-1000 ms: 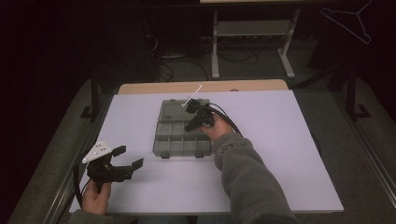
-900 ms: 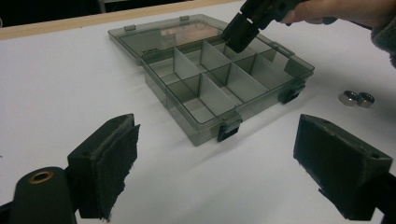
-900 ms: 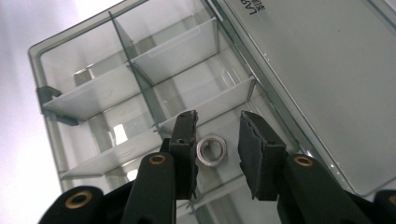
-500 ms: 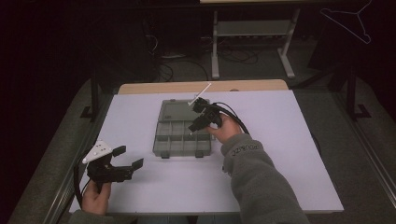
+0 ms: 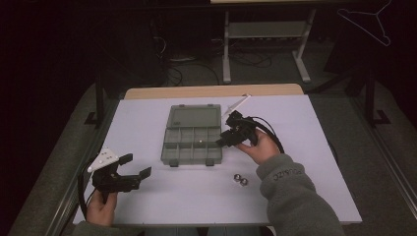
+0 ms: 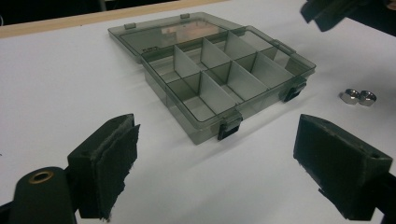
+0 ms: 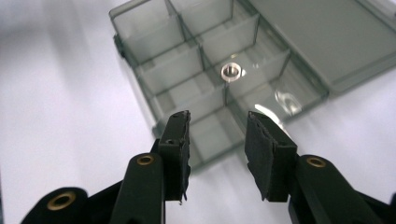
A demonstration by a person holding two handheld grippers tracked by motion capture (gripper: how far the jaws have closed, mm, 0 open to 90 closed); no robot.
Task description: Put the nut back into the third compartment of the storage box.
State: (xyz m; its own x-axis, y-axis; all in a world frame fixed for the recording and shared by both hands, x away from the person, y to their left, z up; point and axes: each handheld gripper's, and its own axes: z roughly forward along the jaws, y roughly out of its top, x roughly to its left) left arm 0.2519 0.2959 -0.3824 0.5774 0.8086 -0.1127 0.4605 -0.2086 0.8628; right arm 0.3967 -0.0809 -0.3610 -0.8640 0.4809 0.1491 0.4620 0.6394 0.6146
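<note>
A smoky grey compartment box [image 5: 183,147] lies open in the middle of the white table, its lid [image 5: 193,117] flat behind it. One silver nut [image 7: 230,72] rests in a compartment. Two more nuts [image 5: 240,179] sit on the table in front of the box's right corner. My right gripper [image 5: 222,139] hovers at the box's right edge, pointing at it. Its jaws have just been opening and stand a little apart, with nothing between them [image 7: 217,140]. My left gripper [image 5: 136,165] is held at the near left with its jaws wide open and empty [image 6: 217,140], facing the box [image 6: 224,79].
The white table [image 5: 305,162] has a wooden strip along its far edge. A thin white stick [image 5: 237,104] lies behind the right gripper. Cables trail from both grippers. Dark floor, a metal stand and a wire hanger lie beyond the table.
My right gripper has drawn back from above the box to its right edge, and its jaws have parted. The two nuts on the table have come into sight. The left gripper has not moved.
</note>
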